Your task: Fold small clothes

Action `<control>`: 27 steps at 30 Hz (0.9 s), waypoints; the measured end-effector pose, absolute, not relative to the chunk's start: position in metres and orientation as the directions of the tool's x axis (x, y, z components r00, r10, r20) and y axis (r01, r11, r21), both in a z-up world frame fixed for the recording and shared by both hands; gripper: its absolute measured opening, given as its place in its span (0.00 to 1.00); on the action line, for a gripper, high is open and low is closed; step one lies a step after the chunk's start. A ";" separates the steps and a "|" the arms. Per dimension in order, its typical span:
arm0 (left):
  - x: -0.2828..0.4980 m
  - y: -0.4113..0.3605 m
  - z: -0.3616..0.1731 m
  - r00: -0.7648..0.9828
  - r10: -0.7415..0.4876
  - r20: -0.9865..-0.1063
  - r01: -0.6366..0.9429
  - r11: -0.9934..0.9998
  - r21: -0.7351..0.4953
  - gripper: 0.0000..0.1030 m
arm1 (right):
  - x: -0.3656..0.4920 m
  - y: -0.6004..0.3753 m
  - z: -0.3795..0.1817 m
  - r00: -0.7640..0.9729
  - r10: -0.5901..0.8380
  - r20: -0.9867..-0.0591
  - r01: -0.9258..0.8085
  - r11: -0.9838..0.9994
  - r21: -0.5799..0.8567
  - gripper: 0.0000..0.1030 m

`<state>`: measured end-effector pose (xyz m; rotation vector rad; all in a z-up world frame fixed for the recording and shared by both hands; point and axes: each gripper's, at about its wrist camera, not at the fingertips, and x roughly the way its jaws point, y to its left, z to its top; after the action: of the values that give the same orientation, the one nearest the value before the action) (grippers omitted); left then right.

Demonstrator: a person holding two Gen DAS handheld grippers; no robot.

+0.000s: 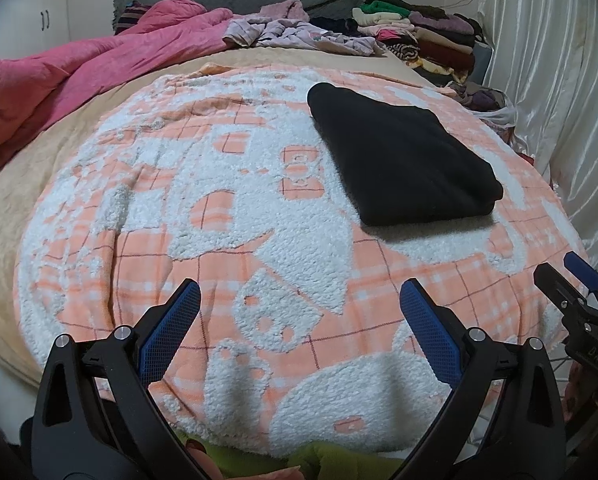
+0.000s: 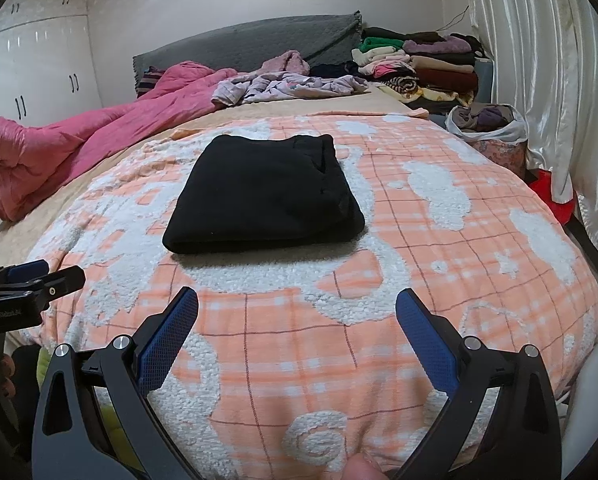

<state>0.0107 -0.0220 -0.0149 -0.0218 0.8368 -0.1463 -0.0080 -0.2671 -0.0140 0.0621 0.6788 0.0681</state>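
A black garment [image 1: 399, 156] lies folded into a thick rectangle on the orange and white plaid blanket [image 1: 219, 240]; it also shows in the right wrist view [image 2: 265, 196]. My left gripper [image 1: 299, 292] is open and empty, held above the blanket near the bed's front edge, well short of the garment. My right gripper [image 2: 297, 300] is open and empty, just in front of the garment. The right gripper shows at the right edge of the left wrist view [image 1: 571, 276]; the left gripper shows at the left edge of the right wrist view [image 2: 39, 276].
A pink quilt [image 1: 79, 68] is bunched at the far left. Loose lilac clothes [image 1: 299, 34] lie at the back. Stacks of folded clothes [image 1: 423, 36] stand back right. A bag of clothes [image 2: 487, 128] sits by the white curtain [image 2: 539, 60]. White wardrobe doors [image 2: 39, 60] stand left.
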 end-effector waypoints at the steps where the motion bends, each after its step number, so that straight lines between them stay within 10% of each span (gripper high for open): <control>1: 0.010 -0.021 -0.015 0.659 -0.142 -0.738 0.124 0.989 -0.080 0.91 | -0.008 -0.267 -0.014 0.776 0.083 -0.625 -0.043 0.996 0.079 0.96; 13: 0.020 -0.007 -0.025 0.624 -0.153 -0.766 0.102 0.988 -0.115 0.91 | -0.004 -0.291 -0.022 0.770 -0.001 -0.638 0.064 0.995 0.076 0.96; 27: 0.098 0.180 -0.032 0.610 0.169 -0.774 -0.279 0.960 -0.010 0.91 | -0.110 -0.606 -0.066 0.315 -0.598 -0.737 0.881 0.472 -0.006 0.96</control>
<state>0.0981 0.1799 -0.0323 -0.1346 0.8783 0.2598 -0.1105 -0.6056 -0.0656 0.4406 0.7479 -1.0168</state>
